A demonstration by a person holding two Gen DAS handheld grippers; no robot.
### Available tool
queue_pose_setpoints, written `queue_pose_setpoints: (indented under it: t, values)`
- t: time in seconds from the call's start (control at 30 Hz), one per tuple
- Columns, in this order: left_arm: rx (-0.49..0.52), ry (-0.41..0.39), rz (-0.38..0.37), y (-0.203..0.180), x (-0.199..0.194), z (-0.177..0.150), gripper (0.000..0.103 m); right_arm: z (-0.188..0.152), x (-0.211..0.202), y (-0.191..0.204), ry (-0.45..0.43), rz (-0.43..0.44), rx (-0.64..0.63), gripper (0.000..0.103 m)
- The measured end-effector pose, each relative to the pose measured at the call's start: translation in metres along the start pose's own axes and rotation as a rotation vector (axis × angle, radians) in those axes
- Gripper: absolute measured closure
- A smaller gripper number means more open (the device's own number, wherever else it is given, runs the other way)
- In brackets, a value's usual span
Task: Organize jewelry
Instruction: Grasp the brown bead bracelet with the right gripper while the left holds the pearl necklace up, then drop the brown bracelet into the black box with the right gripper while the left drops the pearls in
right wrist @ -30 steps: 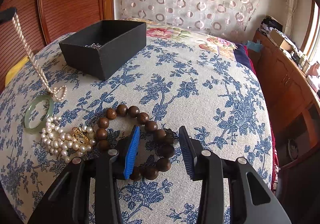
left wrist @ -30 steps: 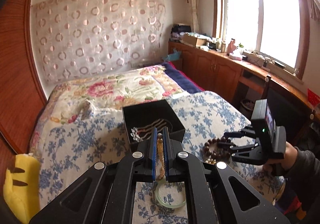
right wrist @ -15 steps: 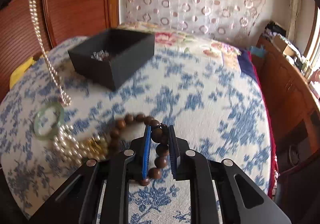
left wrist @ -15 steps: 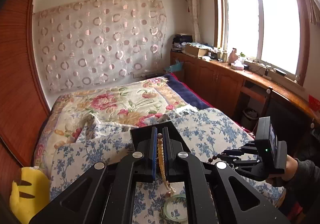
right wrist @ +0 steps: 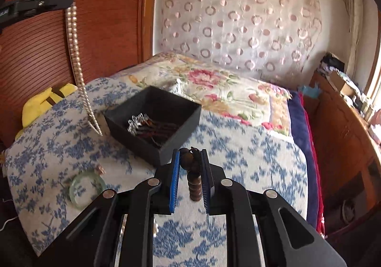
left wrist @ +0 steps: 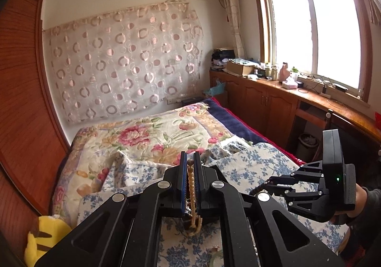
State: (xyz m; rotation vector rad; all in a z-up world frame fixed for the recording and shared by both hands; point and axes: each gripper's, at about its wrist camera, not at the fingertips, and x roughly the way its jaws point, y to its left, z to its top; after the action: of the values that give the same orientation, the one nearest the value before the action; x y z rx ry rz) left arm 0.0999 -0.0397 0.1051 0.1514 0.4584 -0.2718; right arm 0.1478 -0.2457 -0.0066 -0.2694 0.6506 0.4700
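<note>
Jewelry hangs above the blue-flowered bedspread (right wrist: 250, 159): the left gripper (left wrist: 190, 167) is clamped on a cream pearl necklace (right wrist: 76, 57), the right gripper (right wrist: 189, 164) on a dark wooden bead bracelet (right wrist: 193, 178). On that bedspread sit an open black box (right wrist: 181, 128) of trinkets and, nearer, a pale green bangle (right wrist: 87, 187).

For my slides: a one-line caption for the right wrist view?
Right gripper clamps wooden bead bracelet above black box; pearl necklace dangles left.
</note>
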Motion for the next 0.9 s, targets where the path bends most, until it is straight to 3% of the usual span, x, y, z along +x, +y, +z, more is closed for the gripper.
queue_pose_setpoints:
  t: [0.3,0.57,0.9]
  values:
    - [-0.012,-0.007,0.015,0.01,0.011,0.021,0.098,0.033,-0.007,0.008,-0.083,-0.013,-0.019,0.085]
    - [-0.016,-0.01,0.028,0.015,0.024,0.04,0.098,0.055,0.006,0.008,-0.102,-0.01,-0.009,0.085]
    - [-0.067,0.036,0.0,0.021,0.059,0.031,0.098,0.072,0.027,0.002,-0.107,0.036,0.06,0.085]
